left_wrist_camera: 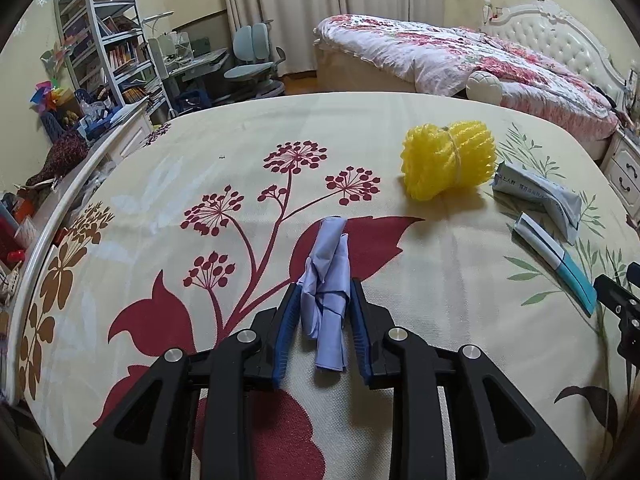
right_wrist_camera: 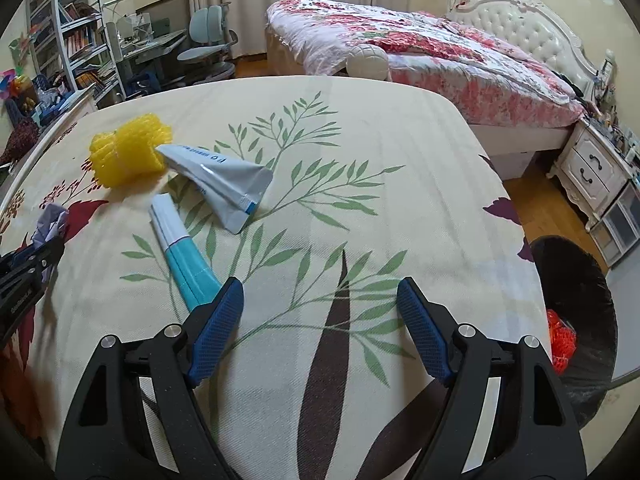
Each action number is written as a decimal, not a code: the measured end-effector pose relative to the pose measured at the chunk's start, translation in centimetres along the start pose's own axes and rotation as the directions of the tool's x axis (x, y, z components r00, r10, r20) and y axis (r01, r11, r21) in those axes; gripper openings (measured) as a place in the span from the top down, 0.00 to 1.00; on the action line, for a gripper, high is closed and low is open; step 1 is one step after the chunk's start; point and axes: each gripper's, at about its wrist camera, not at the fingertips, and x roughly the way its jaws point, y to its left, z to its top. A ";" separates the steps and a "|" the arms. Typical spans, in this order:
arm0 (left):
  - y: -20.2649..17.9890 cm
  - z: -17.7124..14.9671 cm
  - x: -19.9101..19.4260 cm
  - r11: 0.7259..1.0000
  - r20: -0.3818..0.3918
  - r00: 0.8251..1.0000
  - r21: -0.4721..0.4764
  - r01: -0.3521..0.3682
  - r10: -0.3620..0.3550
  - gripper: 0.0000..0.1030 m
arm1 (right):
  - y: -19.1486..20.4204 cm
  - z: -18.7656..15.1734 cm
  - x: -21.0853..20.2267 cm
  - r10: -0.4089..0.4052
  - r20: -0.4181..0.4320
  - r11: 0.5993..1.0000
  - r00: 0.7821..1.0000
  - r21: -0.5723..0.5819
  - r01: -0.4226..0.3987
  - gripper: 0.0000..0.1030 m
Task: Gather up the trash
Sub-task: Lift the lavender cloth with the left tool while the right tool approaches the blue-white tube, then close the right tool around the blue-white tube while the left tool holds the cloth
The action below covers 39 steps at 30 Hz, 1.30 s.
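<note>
A crumpled lilac paper (left_wrist_camera: pixel 330 248) lies on the floral tablecloth (left_wrist_camera: pixel 192 152), and my left gripper (left_wrist_camera: pixel 325 286) is shut on its middle, both blue pads against its sides. To the right lie a yellow foam net (left_wrist_camera: pixel 448 160), a grey-white pouch (left_wrist_camera: pixel 540 196) and a white-and-teal packet (left_wrist_camera: pixel 560 260). In the right wrist view my right gripper (right_wrist_camera: pixel 320 282) hovers open over bare cloth, with nothing between its fingers. The teal packet (right_wrist_camera: pixel 180 248) ends just beside its left finger. The pouch (right_wrist_camera: pixel 224 184) and the net (right_wrist_camera: pixel 128 152) lie further back on the left.
A bin lined with a black bag (right_wrist_camera: pixel 576 312) stands on the floor off the table's right edge, with a red net (right_wrist_camera: pixel 562 340) inside. Beyond the table are a bed (right_wrist_camera: pixel 420 48), a pale ball (right_wrist_camera: pixel 368 60), a nightstand (right_wrist_camera: pixel 592 168) and a desk chair (right_wrist_camera: pixel 208 40).
</note>
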 end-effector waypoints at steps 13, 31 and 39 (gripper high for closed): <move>0.8 0.0 0.1 1.000 -0.003 1.000 -0.023 -0.004 0.004 0.62 | 2.2 0.7 -1.7 0.068 0.057 0.997 0.996 -0.038 -0.066 0.26; 1.4 -0.1 0.1 0.996 0.004 0.998 -0.052 0.068 -0.068 0.72 | 6.7 0.8 0.1 0.113 0.017 0.982 0.993 -0.151 -0.110 0.80; 1.4 -0.3 -0.6 0.995 0.018 0.996 -0.051 0.091 -0.090 0.75 | 6.2 0.0 -1.1 0.124 0.034 0.984 0.992 -0.135 -0.119 0.81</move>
